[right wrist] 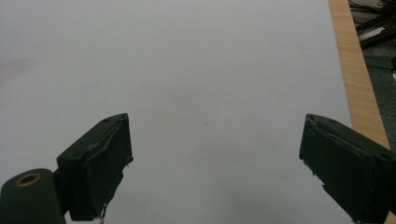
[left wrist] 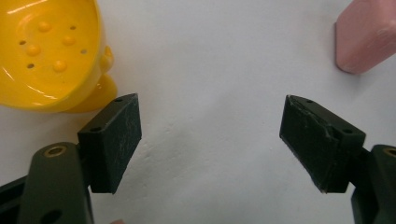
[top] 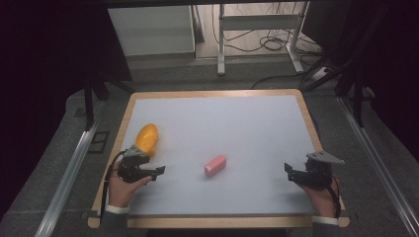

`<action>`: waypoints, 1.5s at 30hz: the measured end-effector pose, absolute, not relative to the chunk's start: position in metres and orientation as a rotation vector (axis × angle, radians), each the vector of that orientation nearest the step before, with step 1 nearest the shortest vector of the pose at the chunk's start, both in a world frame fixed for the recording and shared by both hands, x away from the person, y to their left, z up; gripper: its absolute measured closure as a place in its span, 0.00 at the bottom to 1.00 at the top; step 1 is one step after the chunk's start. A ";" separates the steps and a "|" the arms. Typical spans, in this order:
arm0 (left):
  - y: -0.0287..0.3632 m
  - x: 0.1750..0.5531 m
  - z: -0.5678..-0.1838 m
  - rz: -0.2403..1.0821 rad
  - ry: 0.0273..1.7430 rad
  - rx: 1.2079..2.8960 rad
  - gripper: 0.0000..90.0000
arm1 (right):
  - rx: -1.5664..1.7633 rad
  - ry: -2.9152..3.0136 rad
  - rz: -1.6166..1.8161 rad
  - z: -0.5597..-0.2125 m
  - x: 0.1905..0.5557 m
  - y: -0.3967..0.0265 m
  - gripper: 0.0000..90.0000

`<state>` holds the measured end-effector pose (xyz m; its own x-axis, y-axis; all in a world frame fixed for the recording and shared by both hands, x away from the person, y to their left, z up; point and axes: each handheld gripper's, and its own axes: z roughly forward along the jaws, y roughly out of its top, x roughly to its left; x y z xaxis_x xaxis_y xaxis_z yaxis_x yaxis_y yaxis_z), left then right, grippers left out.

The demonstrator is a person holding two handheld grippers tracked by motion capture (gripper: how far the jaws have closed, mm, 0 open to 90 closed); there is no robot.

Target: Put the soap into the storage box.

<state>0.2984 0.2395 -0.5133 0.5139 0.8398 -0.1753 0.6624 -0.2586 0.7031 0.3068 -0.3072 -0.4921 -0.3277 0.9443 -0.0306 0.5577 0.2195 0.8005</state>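
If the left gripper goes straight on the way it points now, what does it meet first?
Probably nothing soon. The left gripper looks along bare white table, between the yellow dish and the pink block. Both lie off to the sides, though depth is unclear.

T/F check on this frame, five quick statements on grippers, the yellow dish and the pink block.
1. Both grippers are open and hold nothing. True: the left gripper and right gripper have jaws spread over bare mat.
2. The pink block sits inside the yellow dish. False: it lies apart on the white mat, near the middle.
3. The yellow dish is nearer the left gripper. True.
4. The dish's floor has small holes and bumps. True, in the left gripper view.
5. The right gripper is shut on the pink block. False: it is open, well clear of it.
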 end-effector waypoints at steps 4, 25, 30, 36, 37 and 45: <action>0.238 0.303 -0.512 0.293 1.221 2.003 0.23 | 1.374 1.979 0.952 -0.494 0.303 -0.308 0.10; 0.236 0.306 -0.510 0.300 1.201 2.028 0.23 | 1.375 1.946 0.954 -0.496 0.296 -0.311 0.10; 0.238 0.301 -0.509 0.315 1.217 2.016 0.23 | 1.366 1.957 0.953 -0.497 0.299 -0.309 0.10; 0.239 0.298 -0.506 0.327 1.219 2.008 0.23 | 1.349 1.991 0.948 -0.501 0.303 -0.305 0.10; 0.239 0.296 -0.505 0.322 1.226 1.994 0.23 | 1.349 1.991 0.948 -0.501 0.303 -0.305 0.10; 0.239 0.290 -0.498 0.354 1.221 1.992 0.25 | 1.350 1.987 0.963 -0.500 0.303 -0.305 0.10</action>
